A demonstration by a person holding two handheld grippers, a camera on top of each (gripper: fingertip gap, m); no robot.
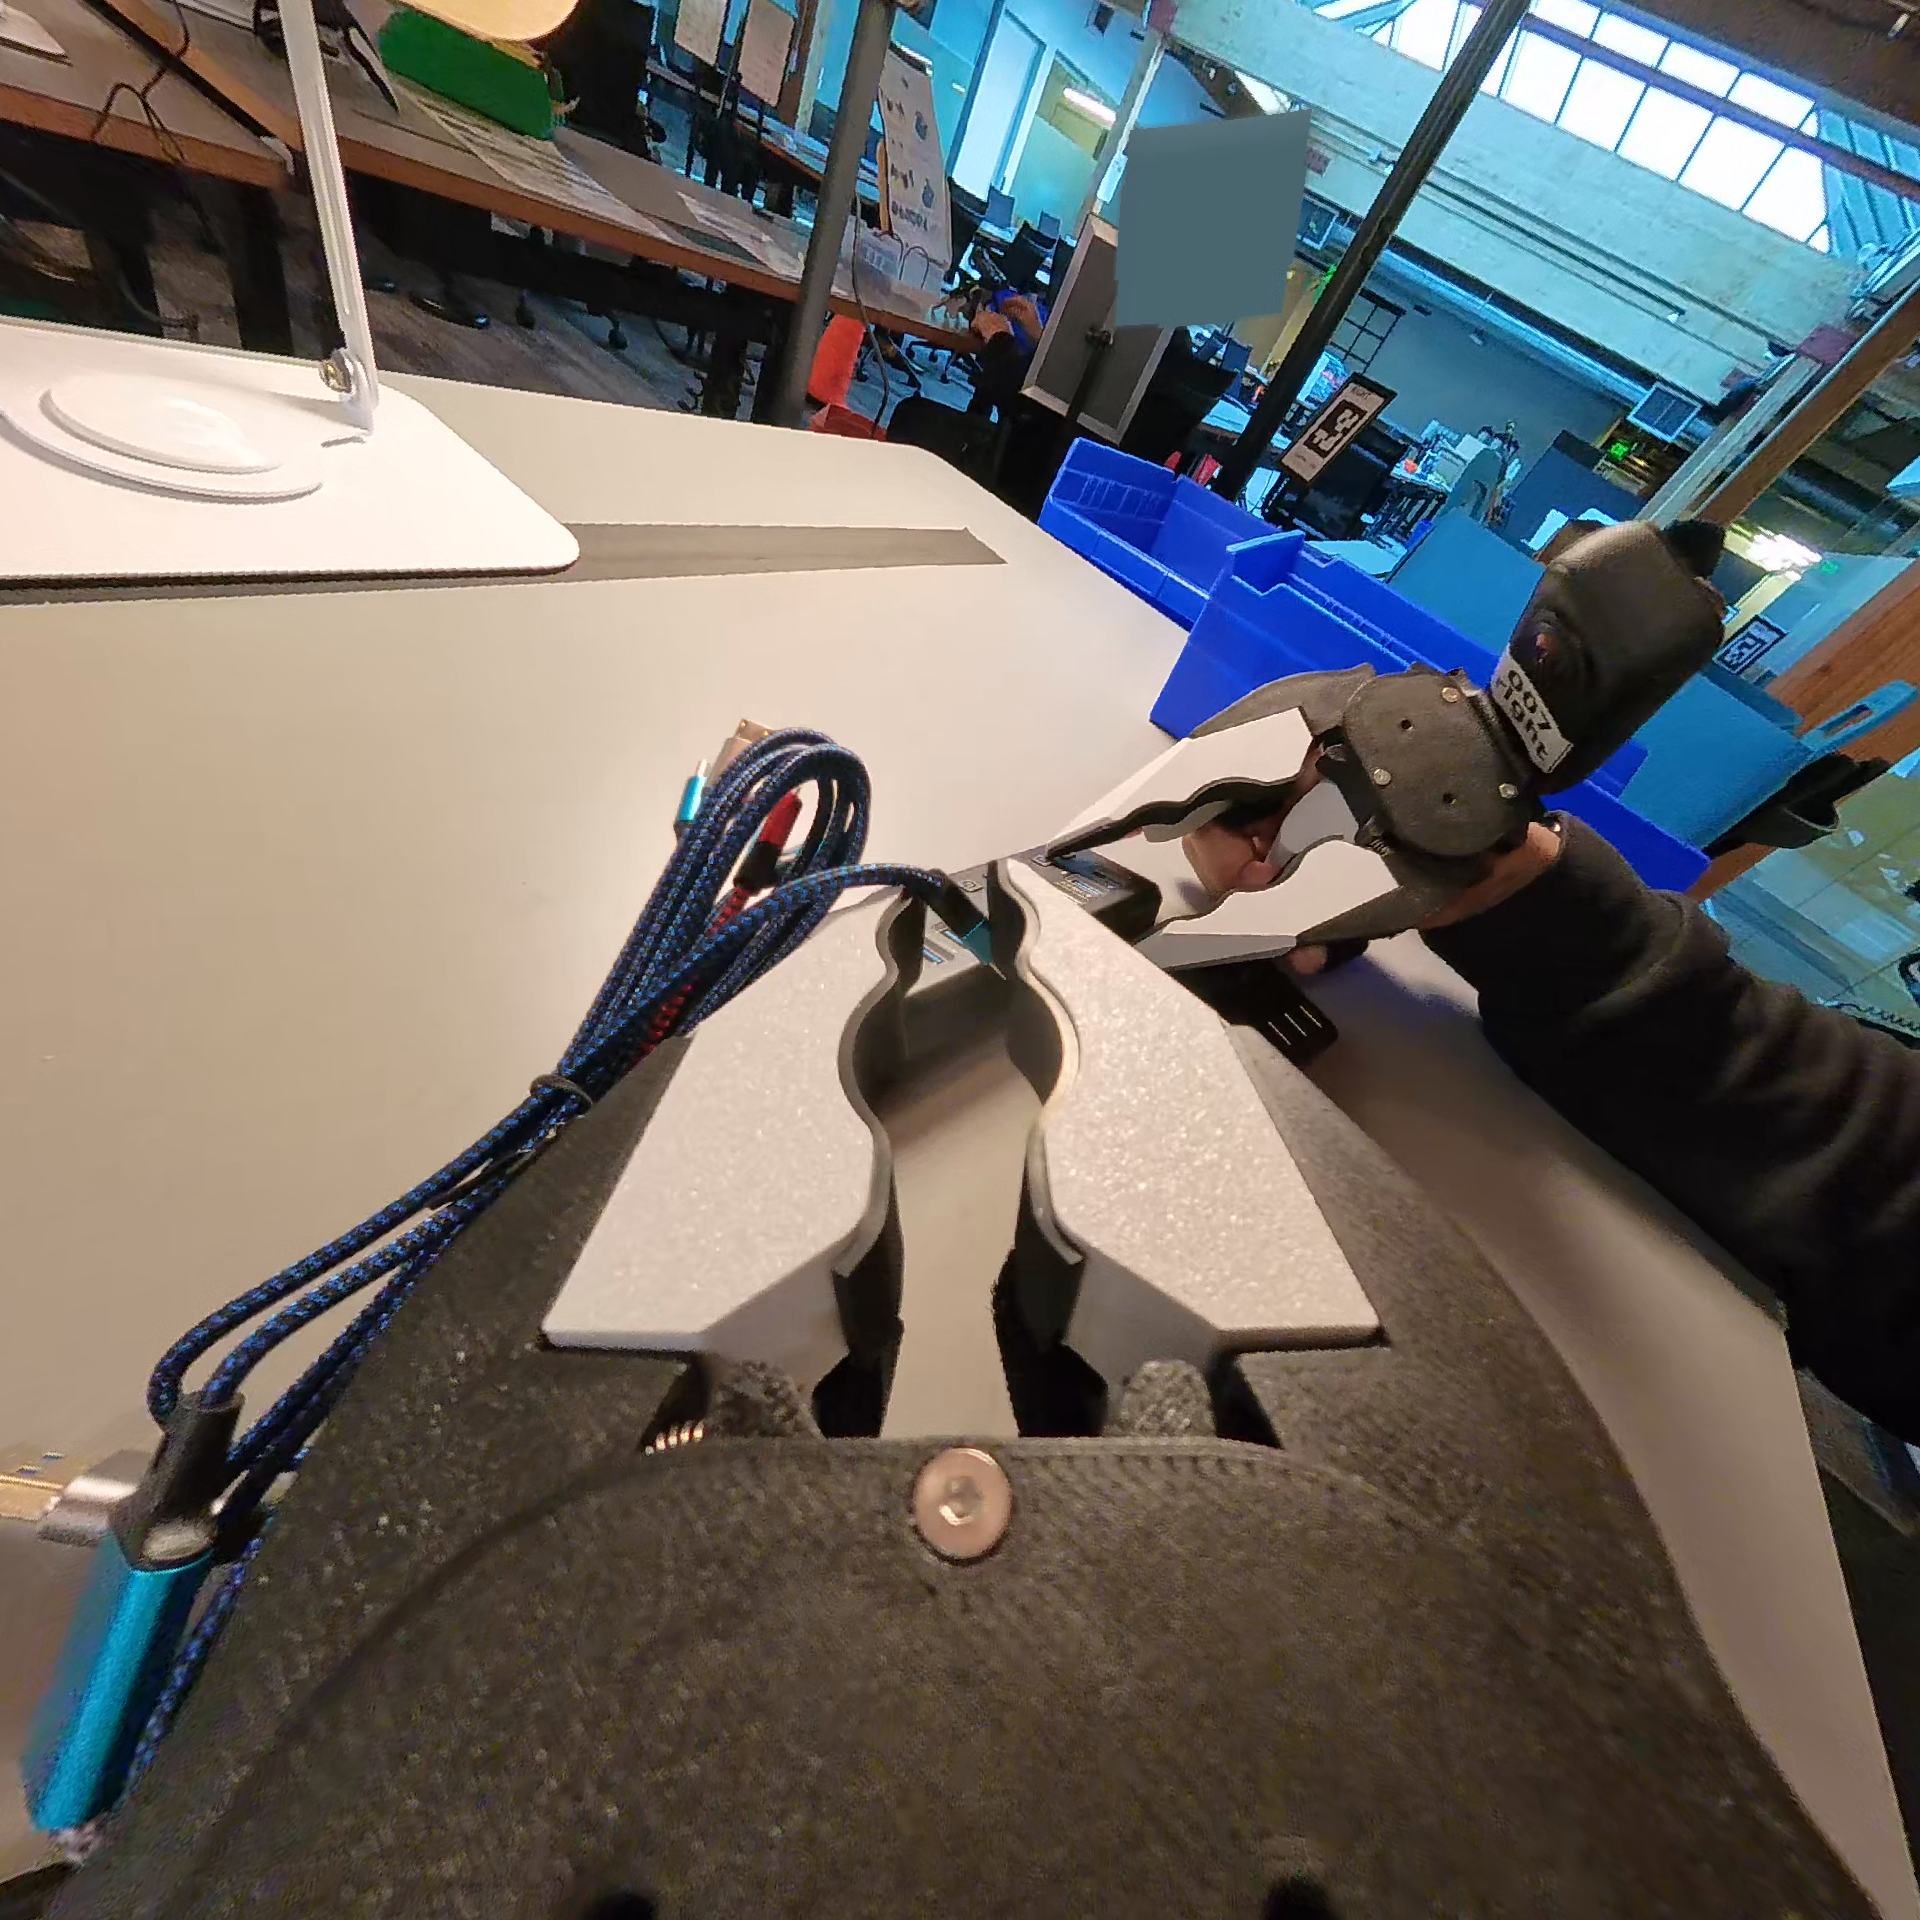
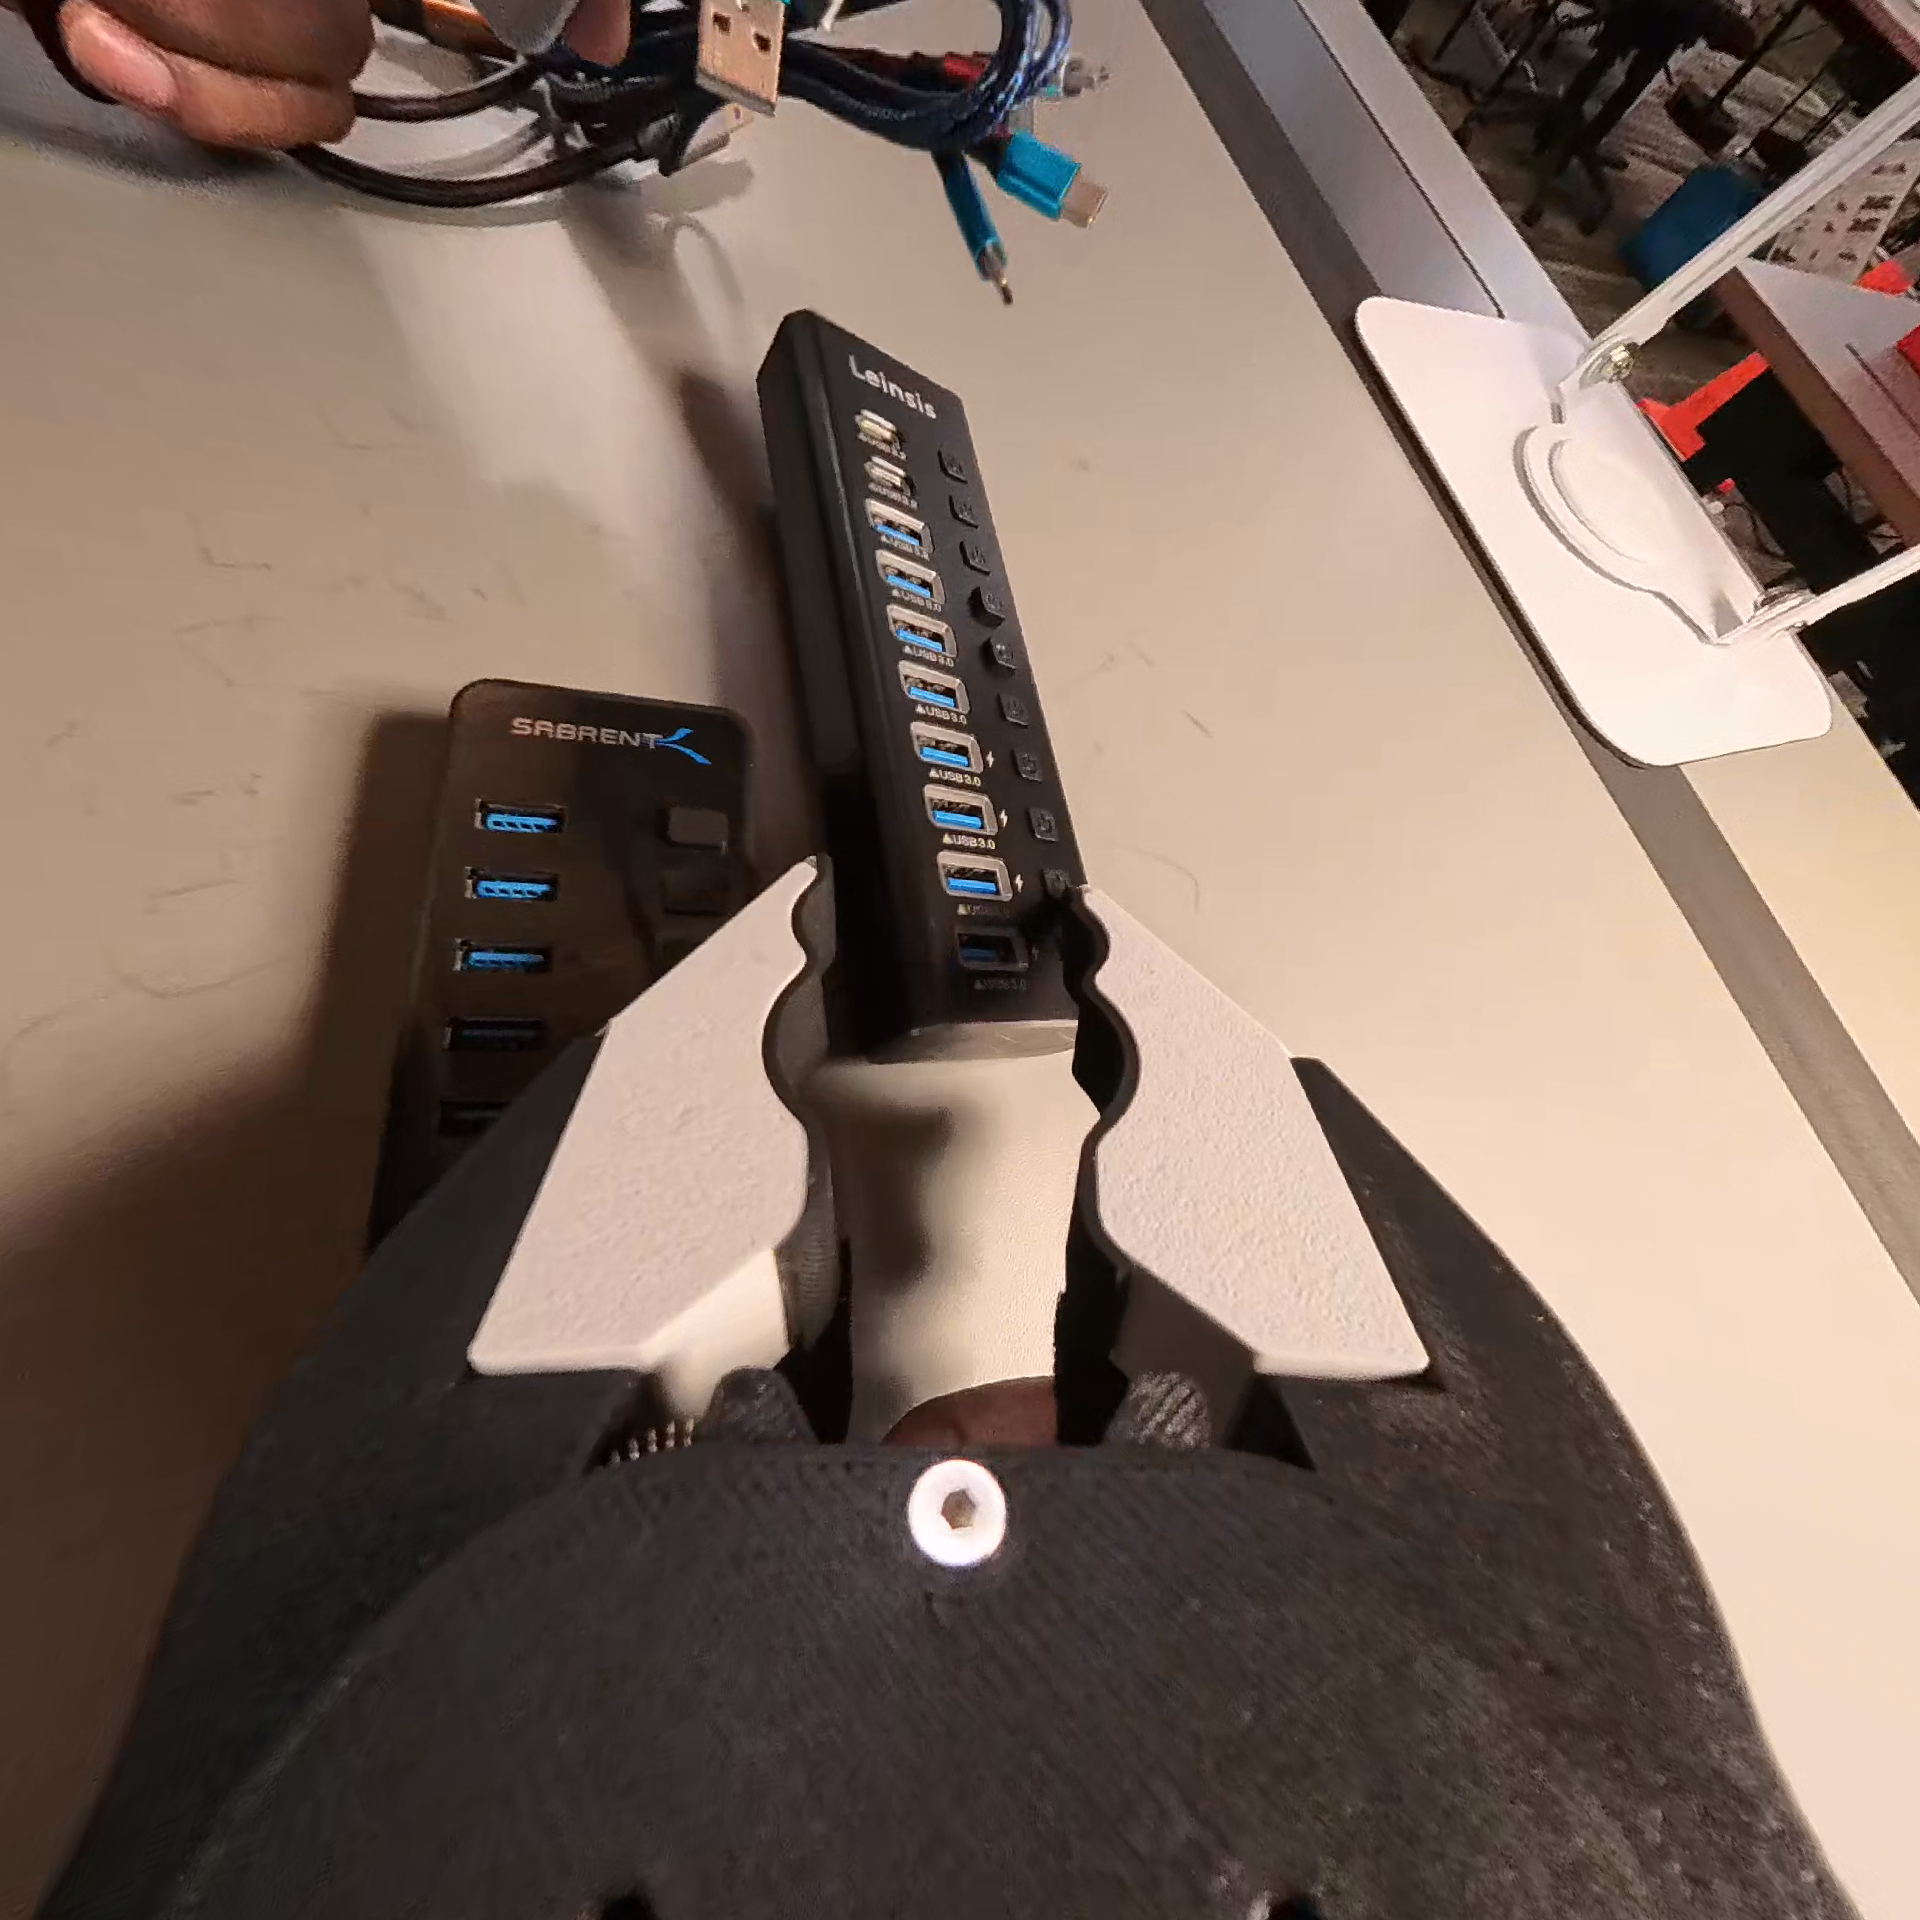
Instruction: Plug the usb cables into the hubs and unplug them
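In the left wrist view my left gripper (image 1: 951, 904) is shut on the teal plug (image 1: 971, 927) of a blue braided cable (image 1: 665, 997). The rest of the cable bundle hangs off to its left. The plug is held just over one end of the long black hub (image 1: 1101, 883). Across from it, my right gripper (image 1: 1101, 896) clamps that hub. In the right wrist view my right gripper (image 2: 945, 894) is shut on the near end of the long hub (image 2: 904, 582), whose visible ports are empty. A shorter black hub (image 2: 582, 831) lies to its left. The cable bundle (image 2: 997, 135) hangs past the hub's far end.
A white lamp base (image 1: 260, 488) stands at the table's back edge; it also shows in the right wrist view (image 2: 1600, 520). Blue bins (image 1: 1247, 582) stand beyond the table. A hand (image 2: 208, 73) is by the cables. A loose teal plug (image 1: 94, 1683) lies near left. The left gripper's tips are roughly 15 cm from the right gripper's.
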